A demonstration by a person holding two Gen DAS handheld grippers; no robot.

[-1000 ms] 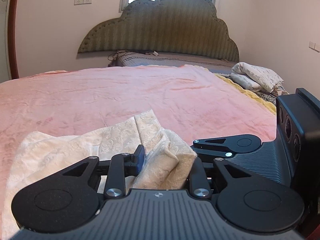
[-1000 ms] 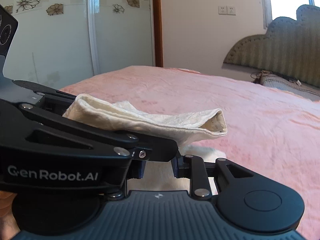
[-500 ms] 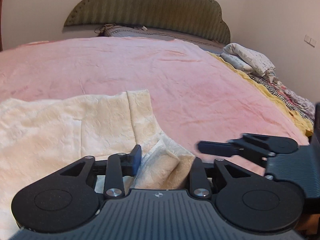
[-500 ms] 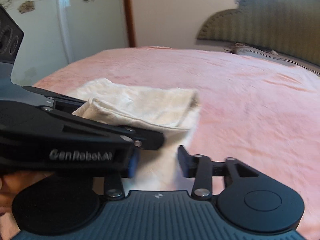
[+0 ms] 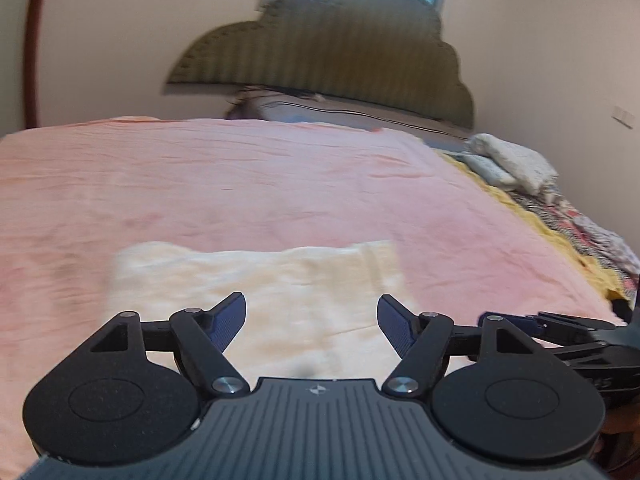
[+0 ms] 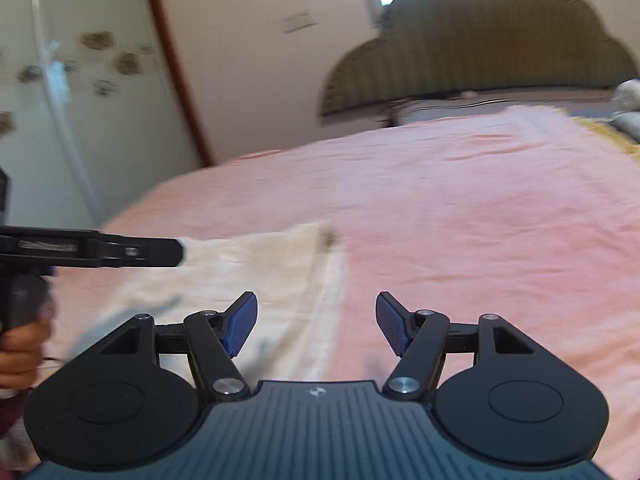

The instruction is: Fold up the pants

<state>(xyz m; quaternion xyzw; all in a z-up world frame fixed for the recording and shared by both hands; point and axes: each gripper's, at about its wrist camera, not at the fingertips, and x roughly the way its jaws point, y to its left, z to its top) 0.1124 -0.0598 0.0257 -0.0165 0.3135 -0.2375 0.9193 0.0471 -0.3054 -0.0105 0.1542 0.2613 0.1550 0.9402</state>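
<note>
The left gripper [image 5: 312, 322] and the right gripper [image 6: 316, 322] both hang spread and empty-jawed over cream pants [image 5: 280, 280] lying flat on the pink bed [image 5: 240, 176].

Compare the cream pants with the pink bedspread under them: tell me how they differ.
Colour: the pants are cream, the bedspread pink. Extent: the pants form one compact folded patch, while the bedspread runs across the whole bed. Position: the pants lie on top, near both cameras; the bedspread reaches back toward the headboard. Both lie flat, ungripped.
</note>
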